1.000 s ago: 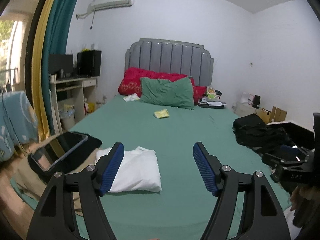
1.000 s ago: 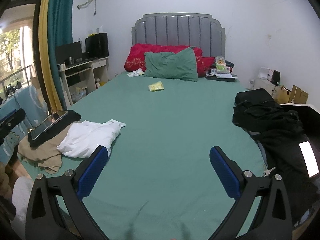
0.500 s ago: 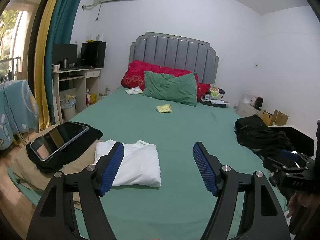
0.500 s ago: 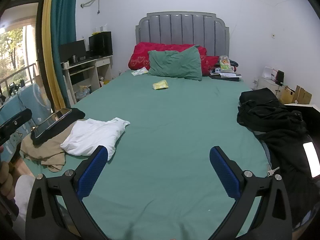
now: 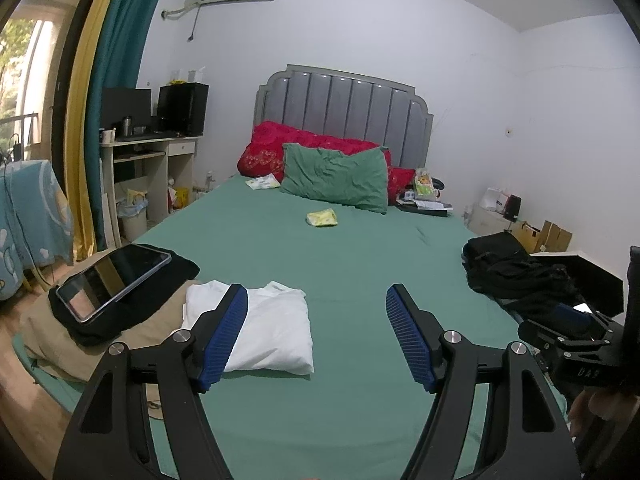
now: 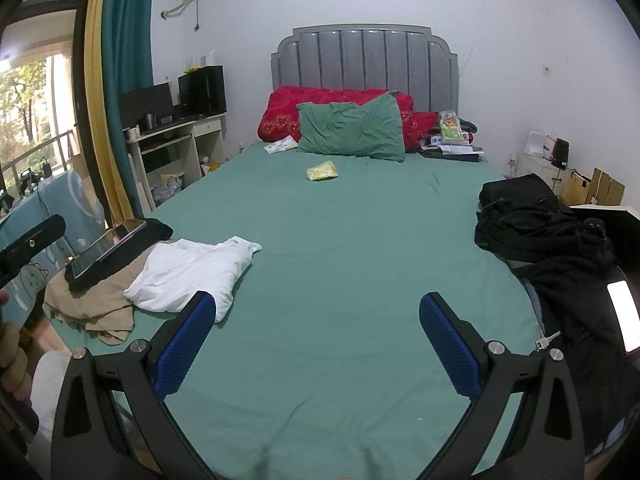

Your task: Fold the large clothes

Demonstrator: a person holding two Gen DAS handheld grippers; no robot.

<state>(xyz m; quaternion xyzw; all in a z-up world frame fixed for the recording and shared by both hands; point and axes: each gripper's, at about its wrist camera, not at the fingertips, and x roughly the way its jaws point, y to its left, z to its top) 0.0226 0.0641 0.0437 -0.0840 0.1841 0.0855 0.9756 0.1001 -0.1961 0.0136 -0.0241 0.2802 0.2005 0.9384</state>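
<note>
A folded white garment point(image 5: 276, 328) lies on the green bed point(image 5: 340, 264) at the near left; it also shows in the right wrist view point(image 6: 188, 276). Beside it are a tan garment point(image 6: 92, 304) and a folded black garment point(image 5: 132, 308) with a tablet point(image 5: 114, 280) on top. A heap of black clothes point(image 6: 536, 228) lies at the bed's right edge point(image 5: 516, 276). My left gripper point(image 5: 316, 340) is open and empty, above the bed just right of the white garment. My right gripper point(image 6: 316, 348) is open and empty over the bare sheet.
A green pillow point(image 6: 352, 132) and red pillows point(image 6: 288, 116) lean on the grey headboard. A yellow packet point(image 6: 322, 171) lies mid-bed. A desk point(image 6: 176, 140) and curtain point(image 6: 116, 92) stand left. A lit phone point(image 6: 622, 316) and keys point(image 6: 546, 340) lie on the right.
Both views have shifted: the bed and clothes sit slightly lower and closer. The folded white garment lies more squarely by my left finger. Both grippers stay open.
</note>
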